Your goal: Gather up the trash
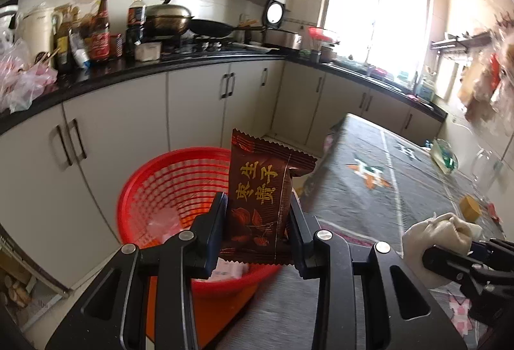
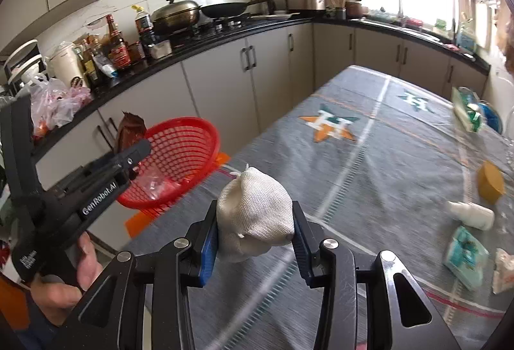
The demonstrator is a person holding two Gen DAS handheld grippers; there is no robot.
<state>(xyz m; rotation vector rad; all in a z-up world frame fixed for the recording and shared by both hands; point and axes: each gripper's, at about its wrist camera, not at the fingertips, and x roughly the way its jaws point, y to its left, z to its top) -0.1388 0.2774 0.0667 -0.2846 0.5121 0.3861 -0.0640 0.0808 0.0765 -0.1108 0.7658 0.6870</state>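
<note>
My left gripper (image 1: 257,218) is shut on a dark brown snack wrapper (image 1: 261,199) with gold characters, held upright above the red mesh basket (image 1: 154,186). The basket stands off the table's left edge and holds some clear plastic scraps. In the right wrist view the left gripper (image 2: 141,154) with the wrapper (image 2: 128,128) hangs over the basket (image 2: 189,138). My right gripper (image 2: 255,231) is shut on a cream cloth pouch (image 2: 257,212), held over the table. The pouch also shows in the left wrist view (image 1: 440,231).
A grey patterned tablecloth (image 2: 369,163) covers the table. On its right lie a yellow block (image 2: 490,181), a small white bottle (image 2: 472,215), a teal packet (image 2: 465,253) and a green-white packet (image 2: 469,110). Kitchen cabinets and a crowded black counter (image 2: 225,35) run behind.
</note>
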